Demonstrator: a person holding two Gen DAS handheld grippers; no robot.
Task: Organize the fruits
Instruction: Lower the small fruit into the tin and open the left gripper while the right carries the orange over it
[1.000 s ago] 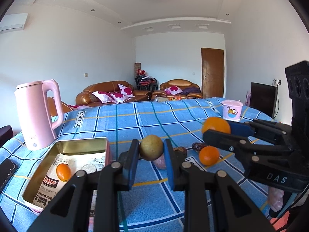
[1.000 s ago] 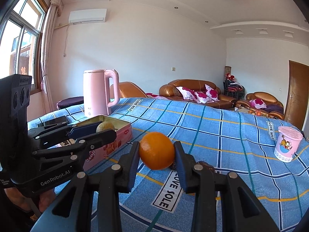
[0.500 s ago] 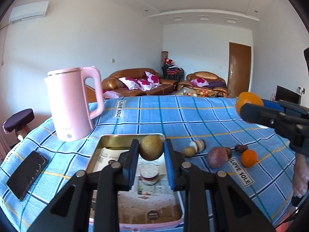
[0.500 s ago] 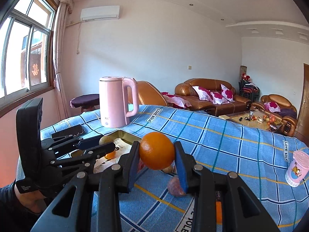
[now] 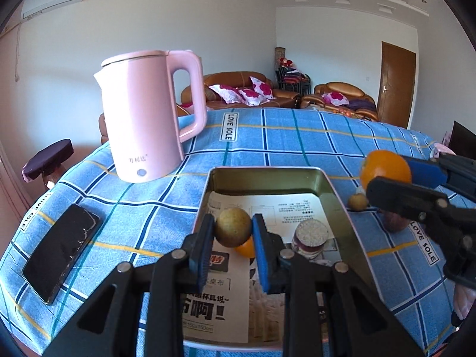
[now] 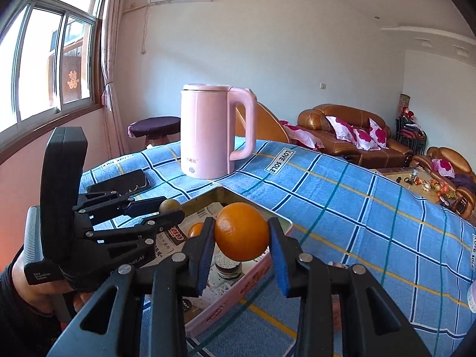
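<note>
With my left gripper (image 5: 233, 232) clamping the brown fruit (image 5: 233, 231) over the tin (image 5: 333, 192) and my right gripper (image 6: 241, 236) pinching the orange (image 6: 241, 232) above its near rim, I'd worry both releases collide or, I think, strike the small jar (image 5: 310, 238).

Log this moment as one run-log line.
left tongs: shut on brown fruit, over tin | right tongs: shut on orange, beside tin | tin: small orange inside
</note>
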